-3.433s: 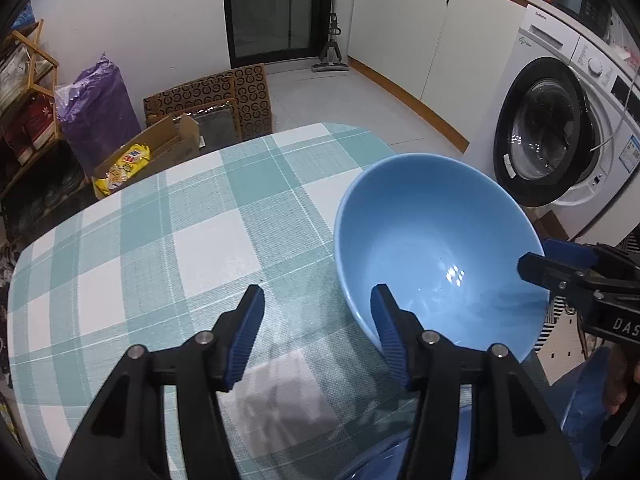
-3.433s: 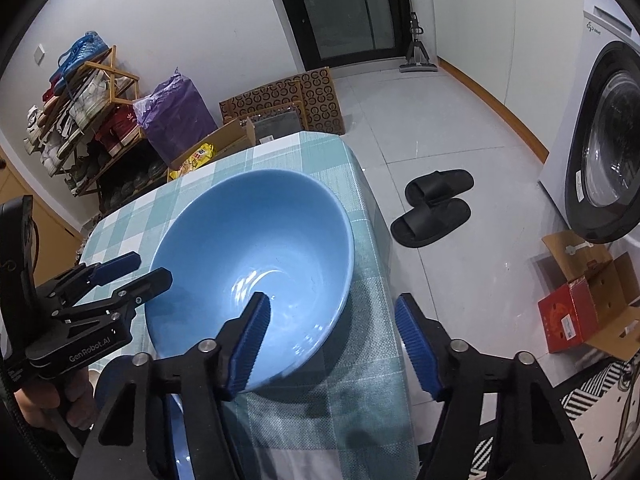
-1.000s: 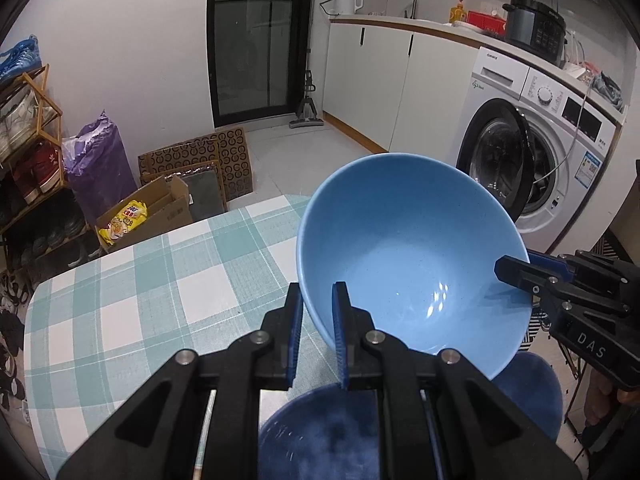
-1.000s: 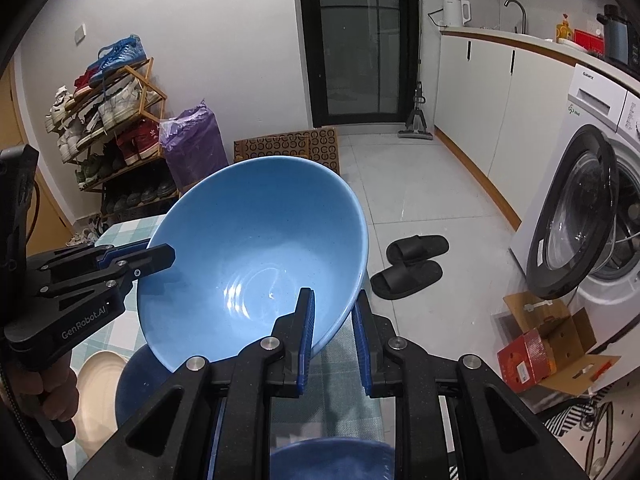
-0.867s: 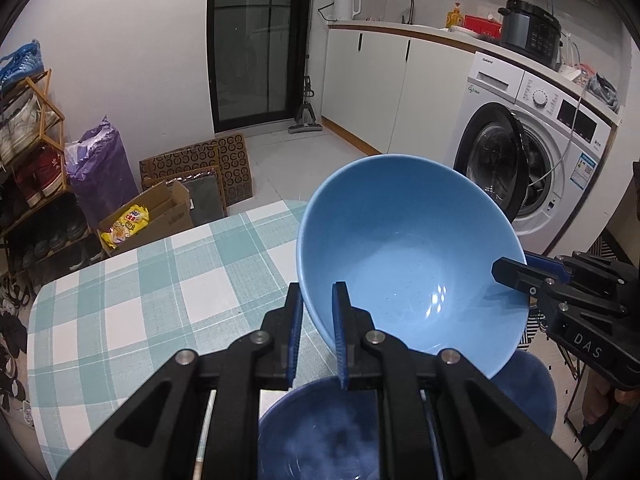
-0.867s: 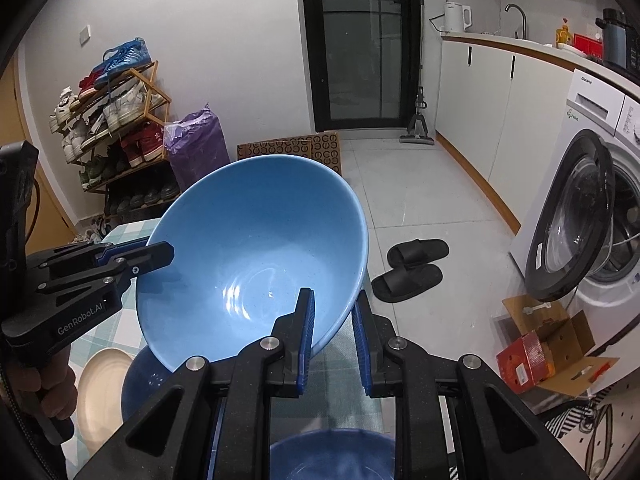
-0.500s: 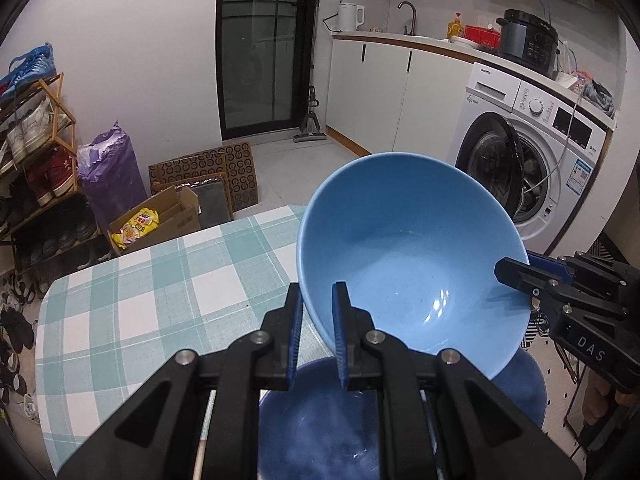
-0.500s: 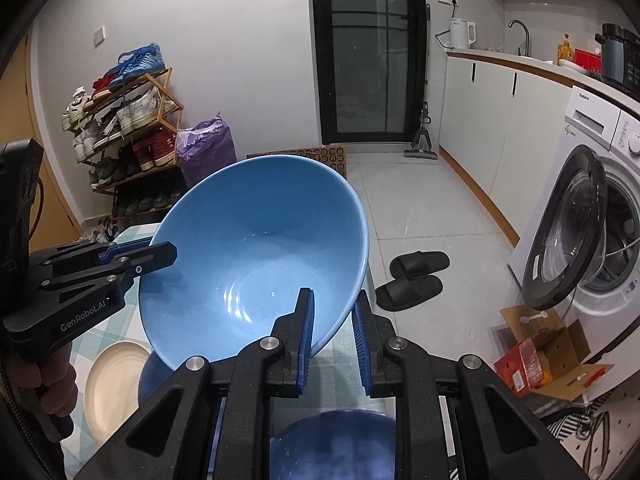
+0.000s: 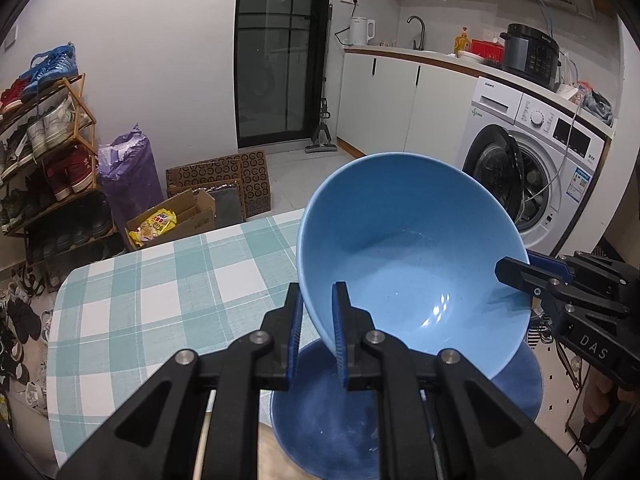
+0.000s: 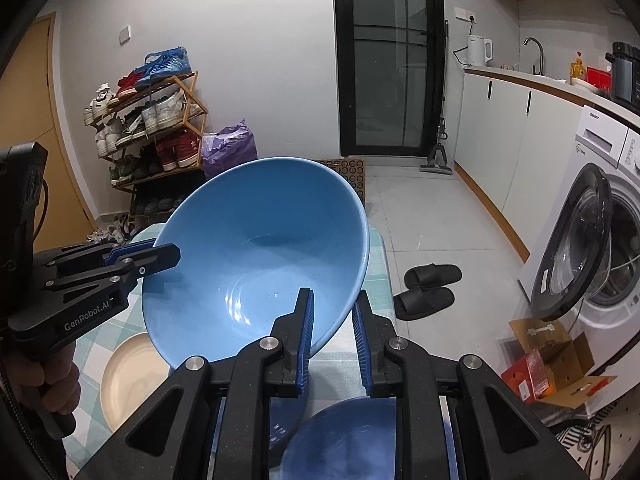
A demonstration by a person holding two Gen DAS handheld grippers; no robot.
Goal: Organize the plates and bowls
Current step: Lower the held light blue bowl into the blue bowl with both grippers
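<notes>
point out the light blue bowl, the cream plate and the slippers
light blue bowl (image 10: 256,264): right wrist view, inner wall
cream plate (image 10: 128,376): right wrist view, bare centre
slippers (image 10: 428,292): right wrist view, between the two straps

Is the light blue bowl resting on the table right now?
No, the light blue bowl is held tilted in the air, its rim pinched by the left gripper and right gripper.

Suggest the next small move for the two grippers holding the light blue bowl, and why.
Probably lower it straight down. The light blue bowl is held above the table, tilted, with the left gripper and right gripper clamped on opposite rims. A dark blue bowl sits directly beneath, so nesting them looks like the natural next step.
</notes>
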